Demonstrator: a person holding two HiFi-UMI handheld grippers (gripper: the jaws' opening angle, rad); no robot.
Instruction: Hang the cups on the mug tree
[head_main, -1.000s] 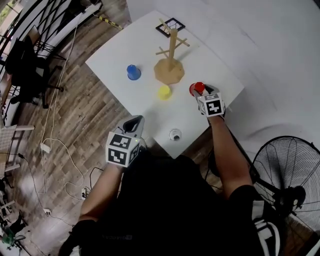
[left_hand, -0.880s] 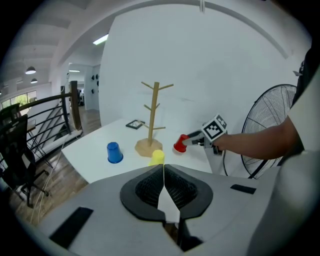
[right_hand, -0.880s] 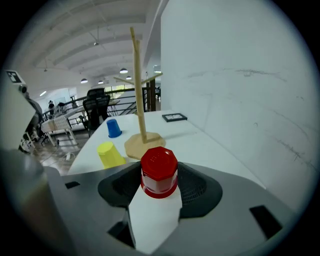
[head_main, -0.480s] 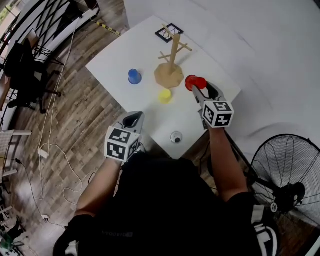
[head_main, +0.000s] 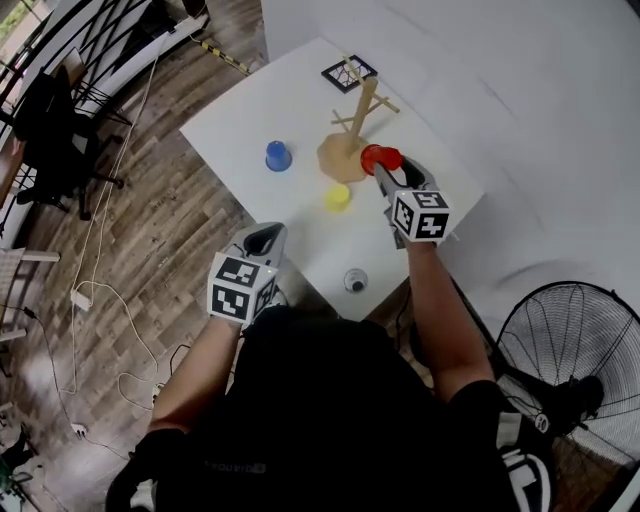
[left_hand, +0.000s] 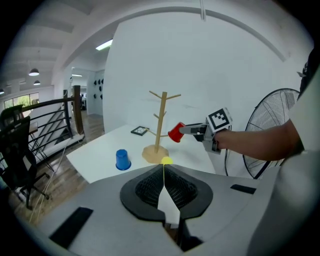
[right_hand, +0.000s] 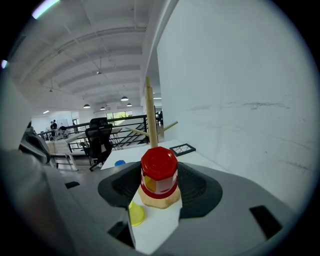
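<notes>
My right gripper (head_main: 383, 170) is shut on a red cup (head_main: 378, 157) and holds it in the air, just right of the wooden mug tree (head_main: 360, 112). In the right gripper view the red cup (right_hand: 159, 172) fills the gap between the jaws, with the mug tree's pole (right_hand: 151, 117) straight behind it. A blue cup (head_main: 278, 155) and a yellow cup (head_main: 337, 197) stand upside down on the white table (head_main: 250, 110). My left gripper (head_main: 266, 241) hovers shut and empty at the table's near edge, pointing at the yellow cup (left_hand: 166, 160).
A small round white object (head_main: 355, 281) sits near the table's front corner. A black-framed square (head_main: 349, 73) lies behind the tree. A floor fan (head_main: 560, 340) stands at the right; a black chair (head_main: 50, 130) and cables (head_main: 110, 300) are on the wooden floor at the left.
My right gripper has lifted the red cup off the table and carried it up and toward the mug tree. The left gripper has stayed almost where it was.
</notes>
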